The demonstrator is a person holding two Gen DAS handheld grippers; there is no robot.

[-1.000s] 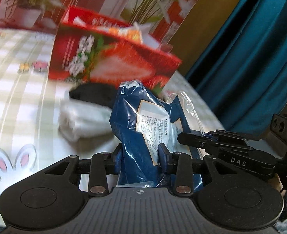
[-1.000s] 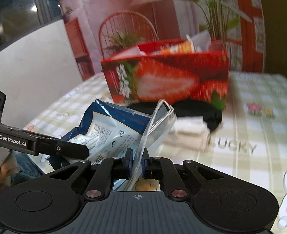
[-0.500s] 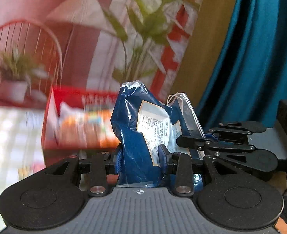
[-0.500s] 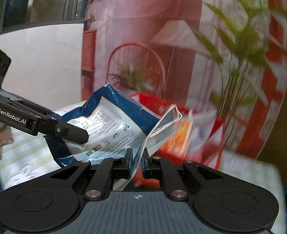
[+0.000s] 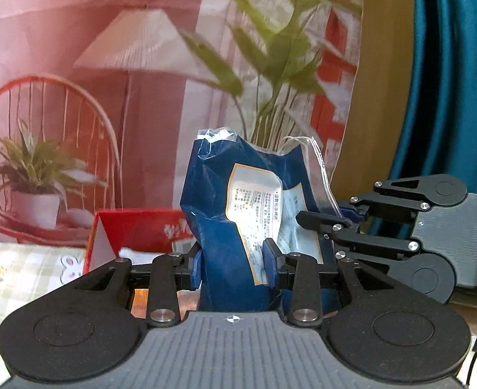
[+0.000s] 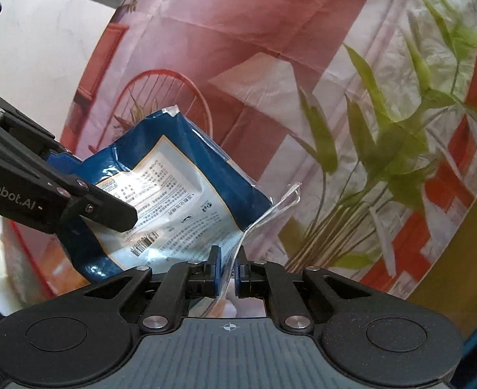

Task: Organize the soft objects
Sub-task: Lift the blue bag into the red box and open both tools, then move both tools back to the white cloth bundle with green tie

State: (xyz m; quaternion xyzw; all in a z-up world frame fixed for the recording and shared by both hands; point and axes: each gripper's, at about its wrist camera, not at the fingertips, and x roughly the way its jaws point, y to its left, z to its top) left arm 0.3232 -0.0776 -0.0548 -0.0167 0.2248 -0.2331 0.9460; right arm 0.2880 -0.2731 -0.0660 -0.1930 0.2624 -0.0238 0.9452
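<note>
A soft blue packet (image 5: 228,214) with a white printed label hangs in the air, held from two sides. My left gripper (image 5: 233,267) is shut on its blue body, which stands upright between the pads. My right gripper (image 6: 228,274) is shut on the clear plastic edge of the same blue packet (image 6: 186,175). In the left wrist view the right gripper (image 5: 332,223) comes in from the right at the packet's edge. In the right wrist view the left gripper (image 6: 86,194) reaches in from the left. The red strawberry box (image 5: 141,230) sits low behind the packet, partly hidden.
A checked tablecloth (image 5: 18,278) with rabbit prints shows at the lower left. A backdrop (image 5: 108,64) printed with a lamp, chair and plants fills the background. A teal curtain (image 5: 448,81) hangs at the right beside a yellow-brown wall.
Both grippers rose and swung toward the red box with the packet held between them. The table and folded cloths dropped out of view; the backdrop now fills both views. The right wrist rolled.
</note>
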